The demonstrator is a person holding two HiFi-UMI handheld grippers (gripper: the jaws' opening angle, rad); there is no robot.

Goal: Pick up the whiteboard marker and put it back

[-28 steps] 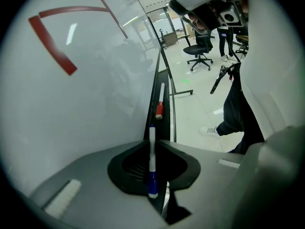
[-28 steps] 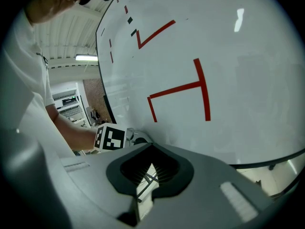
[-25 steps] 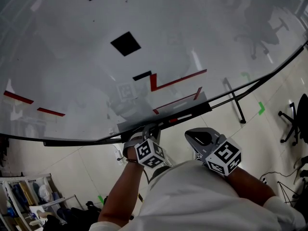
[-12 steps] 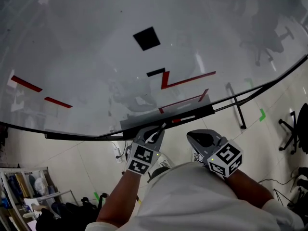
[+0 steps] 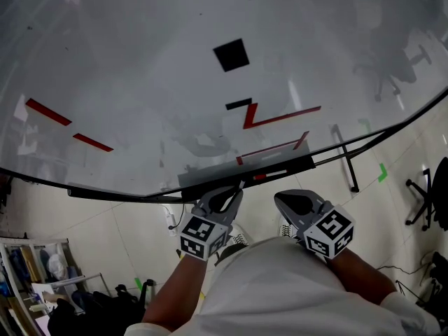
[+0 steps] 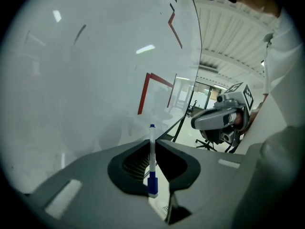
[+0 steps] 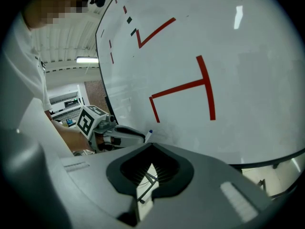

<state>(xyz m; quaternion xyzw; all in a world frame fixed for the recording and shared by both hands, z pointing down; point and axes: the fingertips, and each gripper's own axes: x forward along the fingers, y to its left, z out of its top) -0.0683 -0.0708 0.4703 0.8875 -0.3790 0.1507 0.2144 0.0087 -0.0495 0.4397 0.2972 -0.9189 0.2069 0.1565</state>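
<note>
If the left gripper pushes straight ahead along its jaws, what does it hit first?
Probably the glossy whiteboard near its lower edge; the blue-capped white marker clamped in the left gripper would touch first. Depth is unclear.

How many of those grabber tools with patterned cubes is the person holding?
2. The left gripper is shut on a blue whiteboard marker; the right gripper, shut and empty, hangs beside it.
</note>
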